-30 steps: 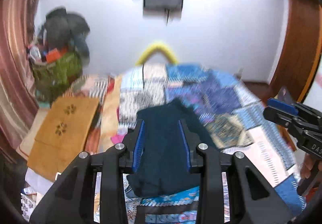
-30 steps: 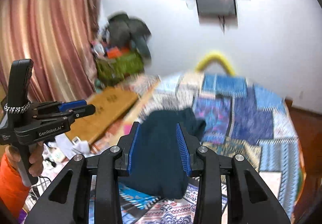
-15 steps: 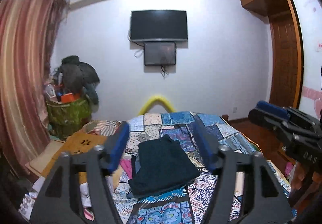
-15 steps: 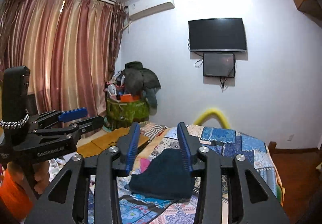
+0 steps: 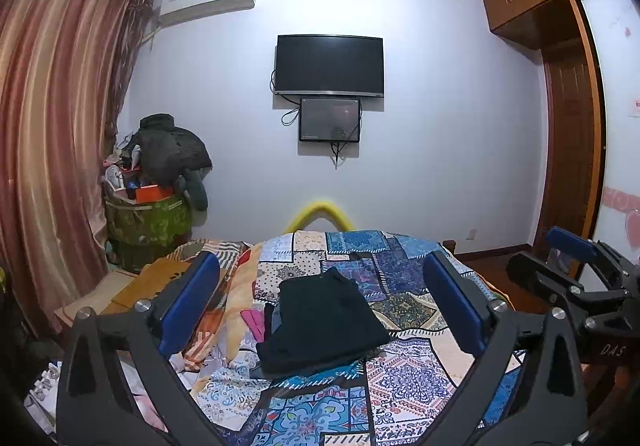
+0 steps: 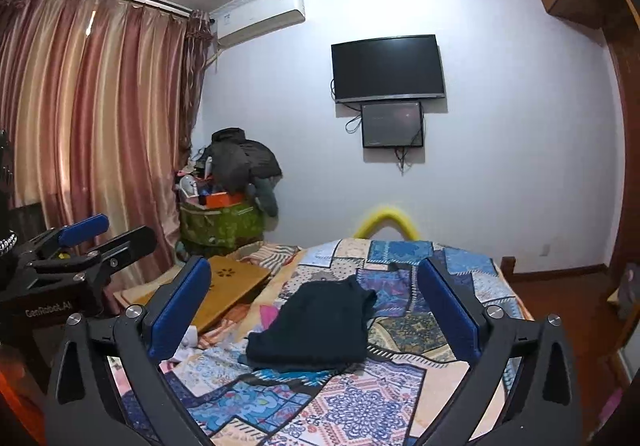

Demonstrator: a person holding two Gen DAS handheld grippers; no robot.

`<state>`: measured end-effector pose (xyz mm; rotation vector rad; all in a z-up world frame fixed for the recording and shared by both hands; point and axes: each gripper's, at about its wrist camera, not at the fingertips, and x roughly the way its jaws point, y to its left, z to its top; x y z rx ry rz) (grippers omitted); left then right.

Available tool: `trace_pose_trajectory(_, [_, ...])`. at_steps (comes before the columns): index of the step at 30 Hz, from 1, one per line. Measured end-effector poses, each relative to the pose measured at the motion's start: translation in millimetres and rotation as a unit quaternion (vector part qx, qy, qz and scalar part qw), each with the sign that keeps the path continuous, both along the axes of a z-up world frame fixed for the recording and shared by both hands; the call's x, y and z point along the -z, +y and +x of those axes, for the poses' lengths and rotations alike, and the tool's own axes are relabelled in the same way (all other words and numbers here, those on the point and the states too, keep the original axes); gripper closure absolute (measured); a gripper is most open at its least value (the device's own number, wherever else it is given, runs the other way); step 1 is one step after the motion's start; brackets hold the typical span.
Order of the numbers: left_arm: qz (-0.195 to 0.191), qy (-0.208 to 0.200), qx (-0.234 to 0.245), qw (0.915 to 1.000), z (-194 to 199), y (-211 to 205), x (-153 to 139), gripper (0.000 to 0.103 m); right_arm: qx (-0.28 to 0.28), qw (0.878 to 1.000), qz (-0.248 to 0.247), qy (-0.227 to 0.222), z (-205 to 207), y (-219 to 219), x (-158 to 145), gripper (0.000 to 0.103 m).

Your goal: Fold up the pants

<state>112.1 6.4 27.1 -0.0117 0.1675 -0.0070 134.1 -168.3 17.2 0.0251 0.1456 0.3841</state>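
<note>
Dark navy pants (image 5: 320, 320) lie folded into a compact rectangle on the patchwork bedspread (image 5: 404, 378); they also show in the right wrist view (image 6: 316, 326). My left gripper (image 5: 320, 302) is open and empty, held back from and above the pants. My right gripper (image 6: 314, 304) is open and empty, also held back from the pants. Each gripper shows at the edge of the other's view: the right gripper (image 5: 576, 266) and the left gripper (image 6: 96, 242).
A wooden board (image 6: 232, 282) lies left of the bed. A green bag piled with clothes (image 5: 152, 213) stands by the curtain (image 5: 44, 149). A TV (image 5: 330, 65) hangs on the far wall. A wooden door (image 5: 572, 157) is at right. A yellow arc (image 5: 320, 211) rises behind the bed.
Both grippers pulled back and up from the folded pants and tilted up to face the room. Both jaws opened wide, the left first and the right only in the last half second.
</note>
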Motion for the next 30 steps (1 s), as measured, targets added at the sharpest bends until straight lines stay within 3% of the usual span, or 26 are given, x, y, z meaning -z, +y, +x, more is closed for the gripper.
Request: trace_pose_trajectory(30, [-0.011,0.016,-0.011,0.9997,0,1,18,0.000,0.012,1.000,-0.008,0.016,-7,0,6,0.001])
